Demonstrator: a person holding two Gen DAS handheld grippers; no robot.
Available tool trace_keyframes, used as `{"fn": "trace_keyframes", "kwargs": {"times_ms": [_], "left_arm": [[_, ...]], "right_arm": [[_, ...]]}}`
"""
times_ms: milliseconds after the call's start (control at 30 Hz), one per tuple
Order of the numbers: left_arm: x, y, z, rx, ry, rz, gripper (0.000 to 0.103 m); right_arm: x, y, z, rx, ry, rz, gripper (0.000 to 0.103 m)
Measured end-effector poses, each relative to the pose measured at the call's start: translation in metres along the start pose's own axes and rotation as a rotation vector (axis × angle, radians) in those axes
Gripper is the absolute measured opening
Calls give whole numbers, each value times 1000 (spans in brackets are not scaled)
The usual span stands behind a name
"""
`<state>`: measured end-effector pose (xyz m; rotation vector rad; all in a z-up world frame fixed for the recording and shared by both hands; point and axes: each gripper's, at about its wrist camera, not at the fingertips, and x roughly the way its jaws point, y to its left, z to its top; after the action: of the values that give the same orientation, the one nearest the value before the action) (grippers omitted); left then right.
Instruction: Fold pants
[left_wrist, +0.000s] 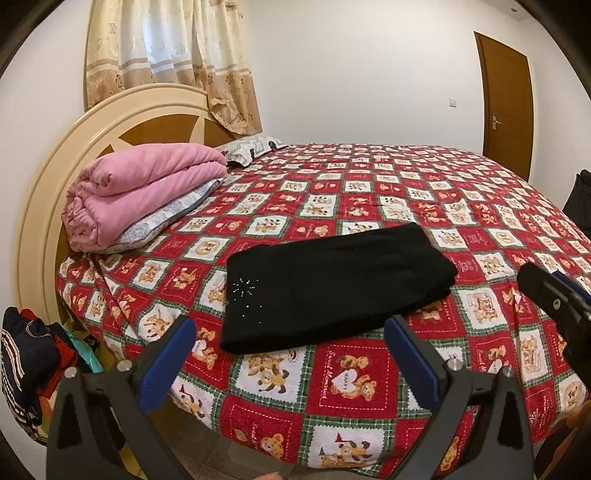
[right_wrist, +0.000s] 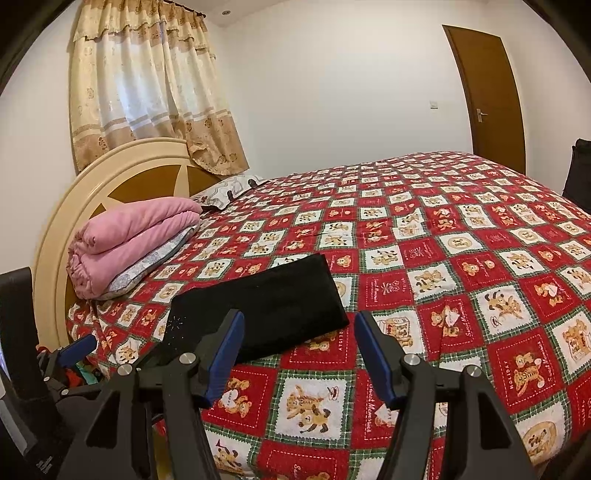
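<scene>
Both hand-held grippers spread wide, nothing pinched, held back at the near edge of the bed.

Left hand-held gripper (left_wrist: 290, 356) and right hand-held gripper (right_wrist: 299, 354) are seen apart from the cloth. Black pants (left_wrist: 332, 288) are laid as a flat folded rectangle on the bear-patterned bed cover (left_wrist: 369, 387), near side, right of the pink blanket (left_wrist: 144, 188). Soft, light, limp fabric is judged; layers may slide. A grip at the folded edge corners is advised.

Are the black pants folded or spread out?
Folded: the pants lie as a compact rectangle on the bed, with layered edges at one end.
</scene>
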<state>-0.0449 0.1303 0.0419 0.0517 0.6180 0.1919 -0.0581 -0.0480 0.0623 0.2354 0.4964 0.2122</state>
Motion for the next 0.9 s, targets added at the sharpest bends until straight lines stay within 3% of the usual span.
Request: {"fn": "trace_keyframes", "kwargs": {"times_ms": [433, 900], "left_arm": [[-4, -3, 4, -8, -32, 20, 103], [2, 6, 4, -34, -1, -12, 103]], "right_arm": [[1, 1, -1, 3, 13, -4, 64], [3, 5, -4, -1, 18, -6, 64]]}}
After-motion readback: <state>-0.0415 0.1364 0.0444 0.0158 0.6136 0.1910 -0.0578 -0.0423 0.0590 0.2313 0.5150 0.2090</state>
